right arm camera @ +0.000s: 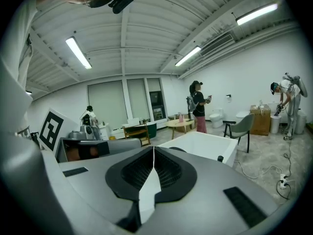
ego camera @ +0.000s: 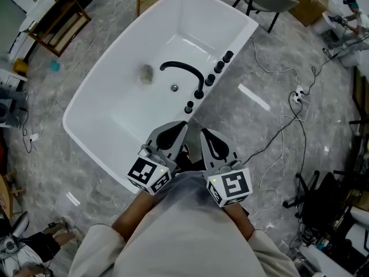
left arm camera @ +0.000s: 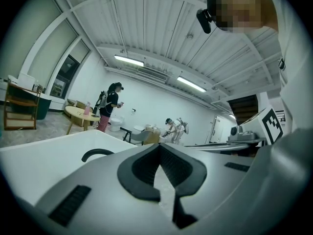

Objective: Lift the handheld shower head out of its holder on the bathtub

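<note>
Reaching in w/ both jaws shut could knock the black fittings [ego camera: 209, 81] on the bathtub [ego camera: 106, 79] rim rather than grip the shower head. It sits somewhere in that row; can't tell which piece. Left gripper [ego camera: 180, 126] & right gripper [ego camera: 205, 134]: jaws fully together, nothing btwn them, short of the rim, touching nothing.
</note>
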`<state>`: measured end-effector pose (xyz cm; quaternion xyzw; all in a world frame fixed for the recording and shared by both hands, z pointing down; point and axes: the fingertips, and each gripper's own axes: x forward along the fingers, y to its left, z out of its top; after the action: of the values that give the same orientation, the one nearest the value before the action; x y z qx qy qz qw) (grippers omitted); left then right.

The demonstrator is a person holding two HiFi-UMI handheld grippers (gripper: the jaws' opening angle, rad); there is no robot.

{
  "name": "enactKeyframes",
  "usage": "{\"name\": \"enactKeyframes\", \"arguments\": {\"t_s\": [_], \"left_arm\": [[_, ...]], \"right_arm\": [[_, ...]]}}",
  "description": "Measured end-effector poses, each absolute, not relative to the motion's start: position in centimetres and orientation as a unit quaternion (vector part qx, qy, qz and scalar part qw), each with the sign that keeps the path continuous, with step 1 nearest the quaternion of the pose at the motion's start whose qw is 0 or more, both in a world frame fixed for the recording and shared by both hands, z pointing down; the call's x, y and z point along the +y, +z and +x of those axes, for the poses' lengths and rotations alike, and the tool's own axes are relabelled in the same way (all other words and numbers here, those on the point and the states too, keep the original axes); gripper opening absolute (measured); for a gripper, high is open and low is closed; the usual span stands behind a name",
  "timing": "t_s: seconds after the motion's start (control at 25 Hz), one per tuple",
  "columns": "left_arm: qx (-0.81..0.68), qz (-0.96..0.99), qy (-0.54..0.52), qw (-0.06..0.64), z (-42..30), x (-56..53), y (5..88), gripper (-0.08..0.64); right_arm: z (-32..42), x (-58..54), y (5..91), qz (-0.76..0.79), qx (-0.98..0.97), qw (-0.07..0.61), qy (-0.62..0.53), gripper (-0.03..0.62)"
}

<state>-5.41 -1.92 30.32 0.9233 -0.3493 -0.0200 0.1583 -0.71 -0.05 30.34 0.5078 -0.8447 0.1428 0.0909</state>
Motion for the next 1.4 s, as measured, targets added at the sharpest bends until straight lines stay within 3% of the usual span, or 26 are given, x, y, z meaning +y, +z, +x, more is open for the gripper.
{"name": "enactKeyframes", "arguments": {"t_s": [1.4], "left_arm": [[-0.406, 0.884, 0.093, 0.211, -2.3, -7.4, 46.6, 0.006]], "right_arm": [[2.3, -4.6, 35.4, 0.467, -0.848, 0.133, 0.21, 0.018]]}}
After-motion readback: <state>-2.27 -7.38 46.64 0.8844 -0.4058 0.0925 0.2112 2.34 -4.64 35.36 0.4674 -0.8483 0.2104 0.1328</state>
